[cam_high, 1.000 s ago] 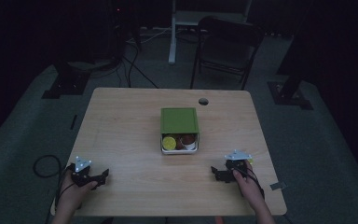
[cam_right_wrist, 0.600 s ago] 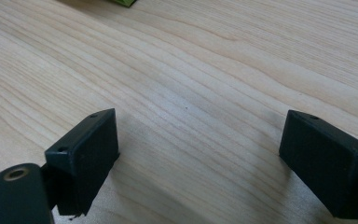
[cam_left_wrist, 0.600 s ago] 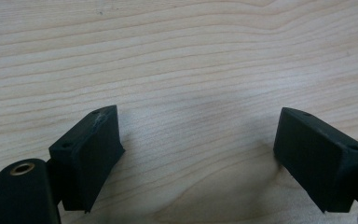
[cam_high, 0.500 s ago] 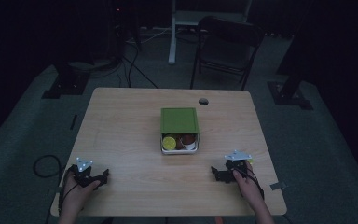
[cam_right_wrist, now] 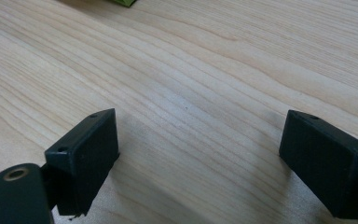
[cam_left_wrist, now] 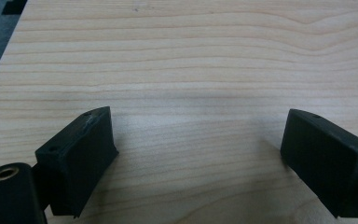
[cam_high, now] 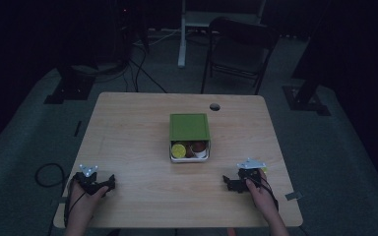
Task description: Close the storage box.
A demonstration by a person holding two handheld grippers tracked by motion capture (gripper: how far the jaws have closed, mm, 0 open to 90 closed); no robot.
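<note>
Green-lidded rectangular lunch box [cam_high: 189, 137] sits at the middle of the light wooden tabletop [cam_high: 128, 128], its lid slid toward twelve o'clock, baring round yellow and brown foods at its six o'clock end. Left tool [cam_high: 94, 184] rests at seven o'clock, hand [cam_high: 81, 204] behind it, jaws spread over bare wood; they have just been widening, nothing between them. Right tool [cam_high: 240, 181] lies at five o'clock, released, jaws apart. Since the earlier frame, both hands have hardly shifted.
</note>
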